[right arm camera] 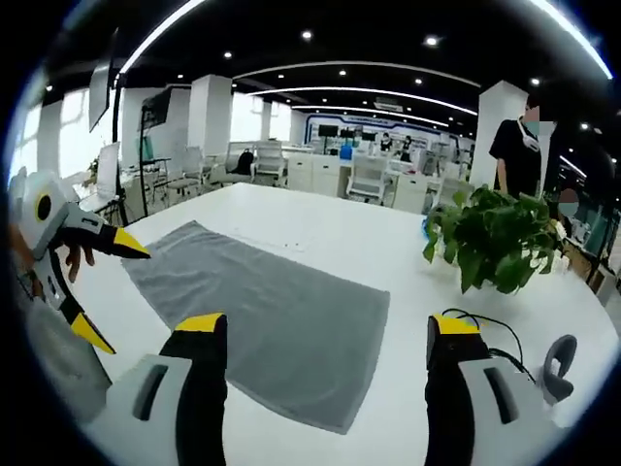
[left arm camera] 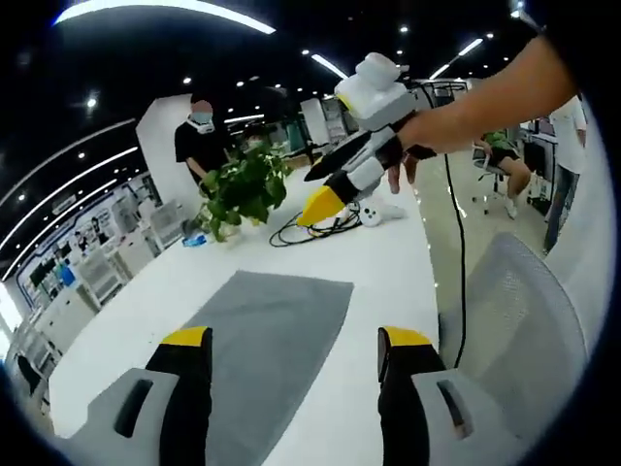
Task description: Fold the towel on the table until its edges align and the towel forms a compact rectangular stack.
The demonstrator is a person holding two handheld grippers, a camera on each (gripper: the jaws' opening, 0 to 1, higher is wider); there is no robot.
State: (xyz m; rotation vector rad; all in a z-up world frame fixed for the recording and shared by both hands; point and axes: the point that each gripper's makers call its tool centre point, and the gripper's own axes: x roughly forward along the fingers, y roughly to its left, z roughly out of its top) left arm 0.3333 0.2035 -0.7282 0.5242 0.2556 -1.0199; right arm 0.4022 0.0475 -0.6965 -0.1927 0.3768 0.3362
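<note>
A grey towel (left arm camera: 264,335) lies flat and unfolded on the white table (left arm camera: 393,257). My left gripper (left arm camera: 295,338) hovers over the towel's near end, open, with nothing between its yellow-tipped jaws. In the left gripper view, my right gripper (left arm camera: 310,197) is held by a hand in the air above the table's far part, jaws apart. In the right gripper view, the towel (right arm camera: 277,311) stretches from the centre toward the left. My right gripper (right arm camera: 328,325) is open above it and holds nothing. My left gripper (right arm camera: 126,299) comes in from the left edge, open, beside the towel's left end.
A potted green plant (left arm camera: 243,189) (right arm camera: 495,238) stands on the table past the towel, with black cables (left arm camera: 310,228) (right arm camera: 485,330) beside it. A grey mesh chair (left arm camera: 524,311) sits off the table's edge. A person in black (left arm camera: 199,146) stands beyond the plant.
</note>
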